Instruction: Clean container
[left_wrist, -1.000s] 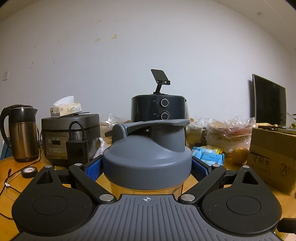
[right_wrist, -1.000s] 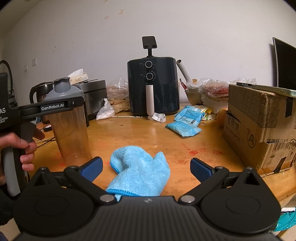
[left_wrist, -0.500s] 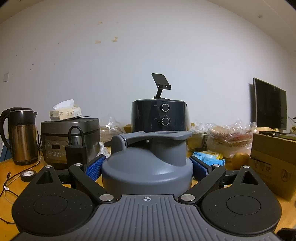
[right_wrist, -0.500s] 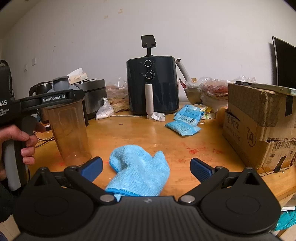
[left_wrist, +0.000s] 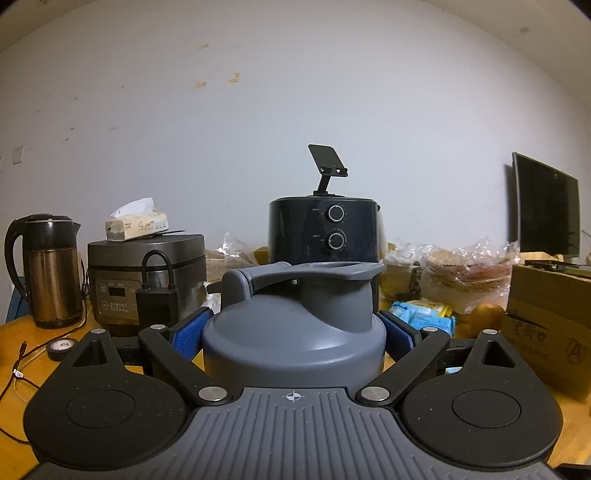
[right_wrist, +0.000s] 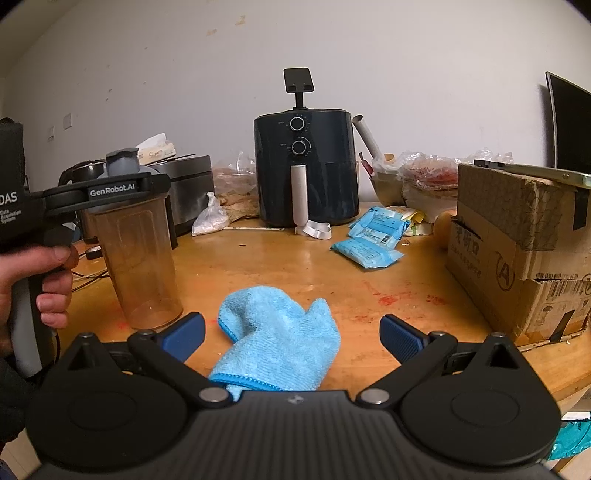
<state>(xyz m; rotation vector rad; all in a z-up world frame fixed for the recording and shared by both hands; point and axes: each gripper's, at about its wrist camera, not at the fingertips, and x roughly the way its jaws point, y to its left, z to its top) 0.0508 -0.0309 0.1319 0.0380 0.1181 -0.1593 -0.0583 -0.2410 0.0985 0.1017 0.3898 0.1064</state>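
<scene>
At the far left of the right wrist view, a person's hand (right_wrist: 35, 280) grips the handle of the left gripper (left_wrist: 294, 330), whose black arms reach across to a tall translucent amber shaker bottle with a grey flip-top lid (right_wrist: 138, 254). The bottle stands upright on the worn wooden table (right_wrist: 280, 273), and the left wrist view shows the blue-padded fingers (left_wrist: 189, 334) pressed against either side of the grey lid, jaws clamped on it. Behind the bottle in that view sit a steel and black electric kettle (left_wrist: 46, 271), a grey rice cooker (left_wrist: 146, 271) with a pack of tissues (left_wrist: 136, 221) on top, and a small roll of black tape (left_wrist: 61, 347) on the table. Just to the right of the bottle's base lies a crumpled light blue microfibre cloth (right_wrist: 277, 343), directly between the spread fingers of the right gripper (right_wrist: 291, 332), whose jaws stand wide apart and hold nothing. Further back at the centre is a dark blue air fryer with two dials (right_wrist: 306, 170), then blue snack packets (right_wrist: 373, 240), and at the right edge a battered cardboard box (right_wrist: 517, 254).
</scene>
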